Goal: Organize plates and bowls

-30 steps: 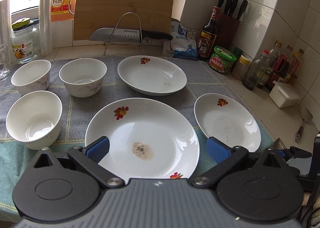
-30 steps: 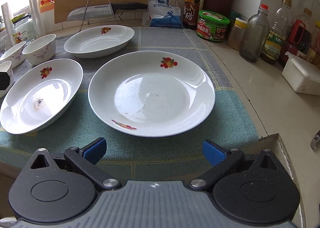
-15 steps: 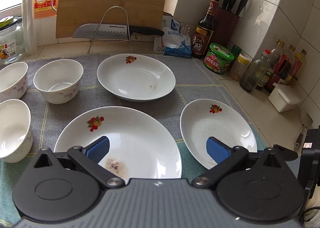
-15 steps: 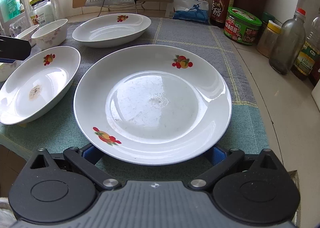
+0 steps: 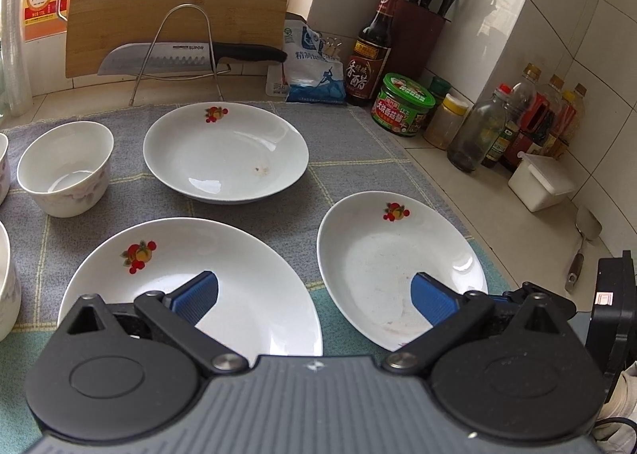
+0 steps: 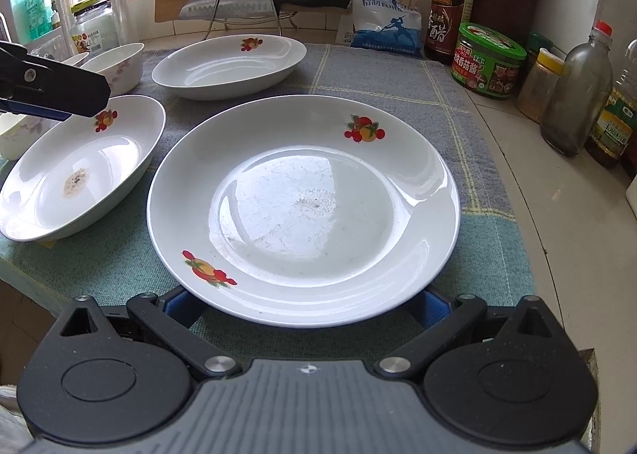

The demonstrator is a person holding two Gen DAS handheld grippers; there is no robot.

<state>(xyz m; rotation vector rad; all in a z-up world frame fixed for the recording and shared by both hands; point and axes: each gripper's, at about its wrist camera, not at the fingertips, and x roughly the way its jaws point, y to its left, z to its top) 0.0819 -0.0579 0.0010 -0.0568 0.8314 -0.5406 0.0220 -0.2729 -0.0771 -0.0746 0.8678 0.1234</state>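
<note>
The right hand-held gripper [image 6: 306, 308] stands wide open, its fingers low around the near rim of the big plate [image 6: 302, 207], gripping nothing. The left hand-held gripper [image 5: 314, 295] hovers open and empty above two plates. Beyond, another plate [image 5: 225, 151] and bowl [image 5: 65, 167] lie separate on the table [image 5: 358, 159]: nothing stacked yet.

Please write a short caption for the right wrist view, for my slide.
Open right tool straddling the near rim of a fruit-patterned plate on the cloth.
</note>
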